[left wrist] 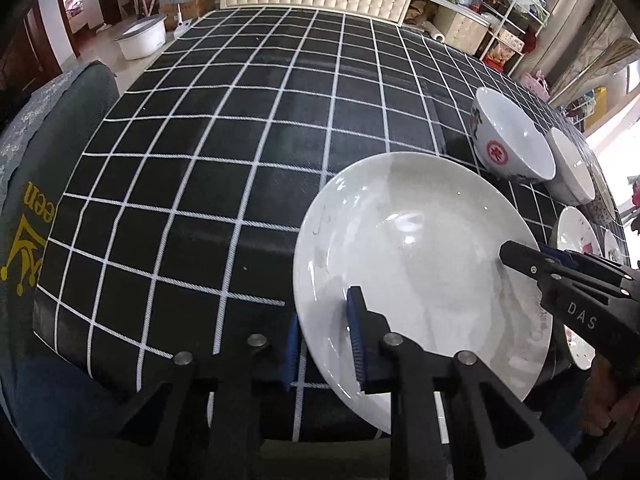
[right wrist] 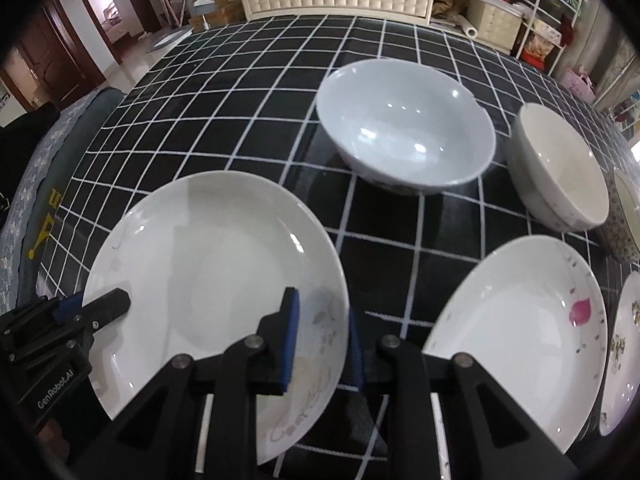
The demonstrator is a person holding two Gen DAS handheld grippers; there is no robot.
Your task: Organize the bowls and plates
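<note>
On the checked tablecloth (left wrist: 240, 160), we find both grippers, left (left wrist: 324, 332) and right (right wrist: 322, 340), straddling opposite rims of the white plate (left wrist: 420, 248), fingers narrow

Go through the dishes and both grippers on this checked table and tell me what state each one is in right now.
White plate: gripped at opposite rims by both grippers, tilted.
Left gripper: fingers astride the plate's rim, one above, one below.
Right gripper: fingers astride the opposite rim.
Pink-flower plate: empty, not held.
Large white bowl: upright, empty.
Smaller bowl: upright, empty.
Speckled plate: at the picture's edge, partly cut off.
</note>
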